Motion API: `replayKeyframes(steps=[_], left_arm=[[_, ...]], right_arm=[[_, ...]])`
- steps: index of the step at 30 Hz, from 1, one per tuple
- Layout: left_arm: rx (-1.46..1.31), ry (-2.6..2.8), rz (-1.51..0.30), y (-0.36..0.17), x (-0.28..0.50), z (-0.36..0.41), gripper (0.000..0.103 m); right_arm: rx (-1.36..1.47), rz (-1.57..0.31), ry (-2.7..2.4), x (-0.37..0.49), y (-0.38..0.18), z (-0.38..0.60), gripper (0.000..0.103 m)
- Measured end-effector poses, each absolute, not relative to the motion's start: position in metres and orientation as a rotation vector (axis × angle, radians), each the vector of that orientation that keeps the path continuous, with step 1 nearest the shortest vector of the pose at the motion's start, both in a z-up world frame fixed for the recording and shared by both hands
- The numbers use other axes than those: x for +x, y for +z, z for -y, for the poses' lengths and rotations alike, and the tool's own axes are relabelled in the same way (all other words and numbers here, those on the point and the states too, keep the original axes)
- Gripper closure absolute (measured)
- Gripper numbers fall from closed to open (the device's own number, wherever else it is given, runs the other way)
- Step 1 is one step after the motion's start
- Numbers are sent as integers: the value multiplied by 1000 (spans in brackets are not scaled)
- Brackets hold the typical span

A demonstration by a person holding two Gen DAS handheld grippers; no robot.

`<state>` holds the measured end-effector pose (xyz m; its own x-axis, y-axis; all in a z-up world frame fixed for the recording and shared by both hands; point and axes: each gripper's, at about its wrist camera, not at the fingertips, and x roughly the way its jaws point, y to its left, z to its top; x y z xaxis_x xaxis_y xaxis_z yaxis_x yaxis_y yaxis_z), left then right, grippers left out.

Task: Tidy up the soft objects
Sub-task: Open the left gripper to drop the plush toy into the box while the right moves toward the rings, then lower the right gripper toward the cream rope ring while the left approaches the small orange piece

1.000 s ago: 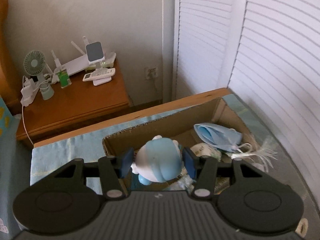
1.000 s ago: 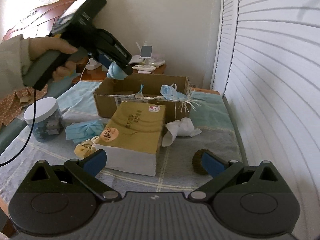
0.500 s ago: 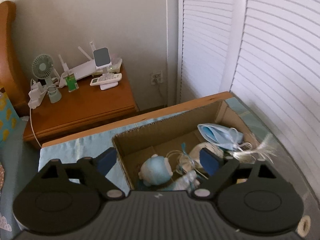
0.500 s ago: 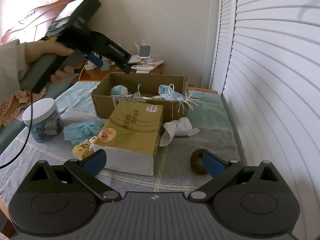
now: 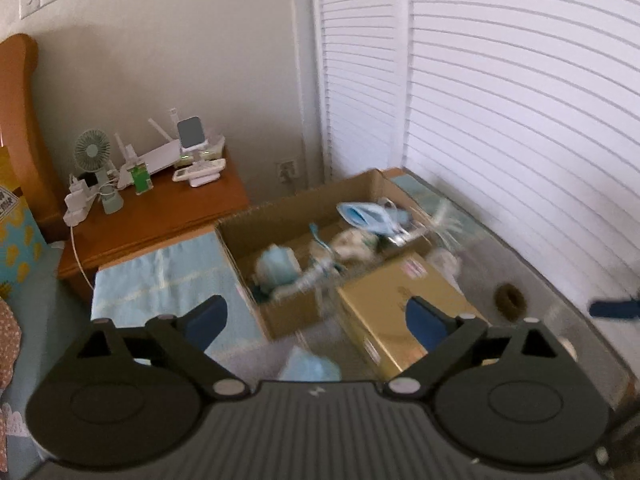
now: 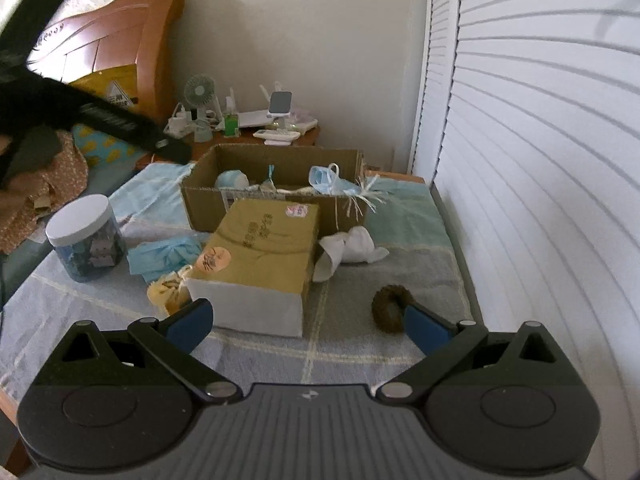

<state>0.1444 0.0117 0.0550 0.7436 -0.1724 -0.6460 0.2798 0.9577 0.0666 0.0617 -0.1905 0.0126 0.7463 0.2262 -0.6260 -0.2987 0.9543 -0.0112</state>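
Released a second ago, the blue plush toy now lies inside the cardboard box. Left gripper has pulled back, jaws opening wide and empty. Right gripper hovers wide and empty near the brown scrunchie, likely next.

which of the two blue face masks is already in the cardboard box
The blue face mask at the right end of the cardboard box, draped at its front rim. The other mask lies crumpled on the bed, between the jar and the yellow carton.
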Motion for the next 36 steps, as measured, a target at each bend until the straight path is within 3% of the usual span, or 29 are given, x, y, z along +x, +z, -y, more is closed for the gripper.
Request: replayKeyframes(steps=[15, 36], left_arm=[[238, -377, -693, 49, 49, 14, 3], [173, -256, -741, -16, 69, 0, 3]], right_arm=[[-111, -752, 211, 57, -9, 209, 0], [-137, -871, 212, 73, -60, 204, 0]])
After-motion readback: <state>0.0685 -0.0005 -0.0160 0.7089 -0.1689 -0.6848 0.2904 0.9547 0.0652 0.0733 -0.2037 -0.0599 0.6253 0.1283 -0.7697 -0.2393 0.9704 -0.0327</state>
